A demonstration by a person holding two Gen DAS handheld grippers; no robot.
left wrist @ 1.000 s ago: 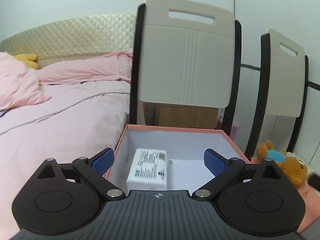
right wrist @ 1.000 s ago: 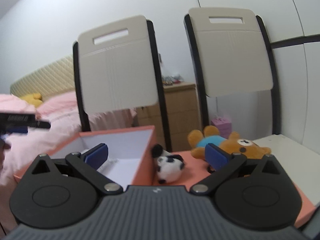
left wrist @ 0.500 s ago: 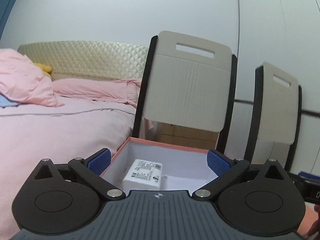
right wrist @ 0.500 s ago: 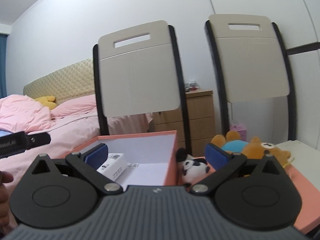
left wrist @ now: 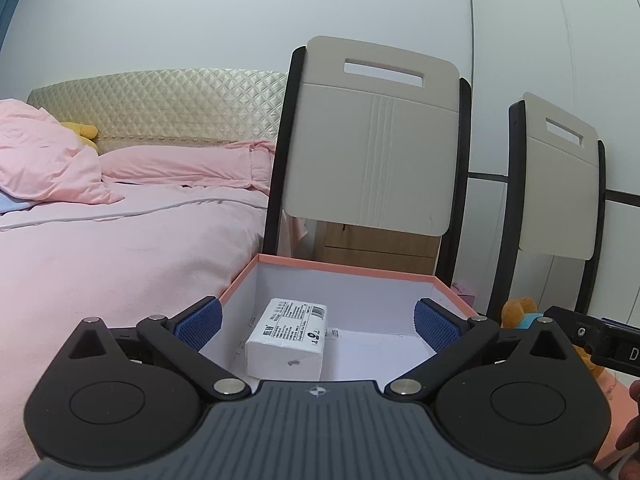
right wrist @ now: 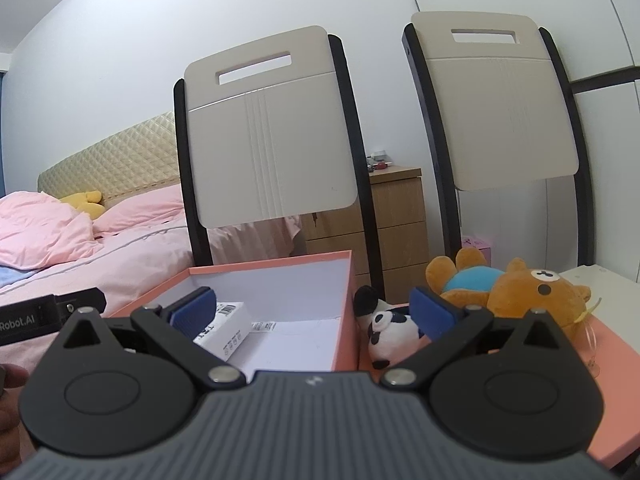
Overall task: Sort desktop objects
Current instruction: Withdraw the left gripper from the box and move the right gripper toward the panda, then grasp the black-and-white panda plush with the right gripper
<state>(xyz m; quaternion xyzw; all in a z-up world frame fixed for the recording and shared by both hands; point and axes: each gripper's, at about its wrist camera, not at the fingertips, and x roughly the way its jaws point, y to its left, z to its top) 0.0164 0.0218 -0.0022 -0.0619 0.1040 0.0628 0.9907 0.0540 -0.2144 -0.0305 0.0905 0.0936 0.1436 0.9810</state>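
An open pink box point(left wrist: 344, 266) with white inner walls holds a white packet point(left wrist: 286, 336) with printed text; both also show in the right wrist view, the box point(right wrist: 280, 262) and the packet point(right wrist: 224, 330). My left gripper point(left wrist: 318, 324) is open and empty, held just in front of and above the box. My right gripper point(right wrist: 312, 310) is open and empty, near the box's right wall. A small panda plush point(right wrist: 386, 330) lies right of the box, and an orange bear plush point(right wrist: 516, 290) lies behind it on the pink mat point(right wrist: 624, 364).
Two beige chair backs point(right wrist: 266, 136) point(right wrist: 500, 96) stand behind the table. A bed with pink bedding point(left wrist: 100, 240) lies to the left. A wooden drawer unit point(right wrist: 394, 216) stands behind the chairs. The white tabletop point(right wrist: 604, 280) extends to the right.
Both grippers have pulled back and levelled out, so the box and plush toys sit lower and closer in view. Both jaws stay open. The packet stays in the box.
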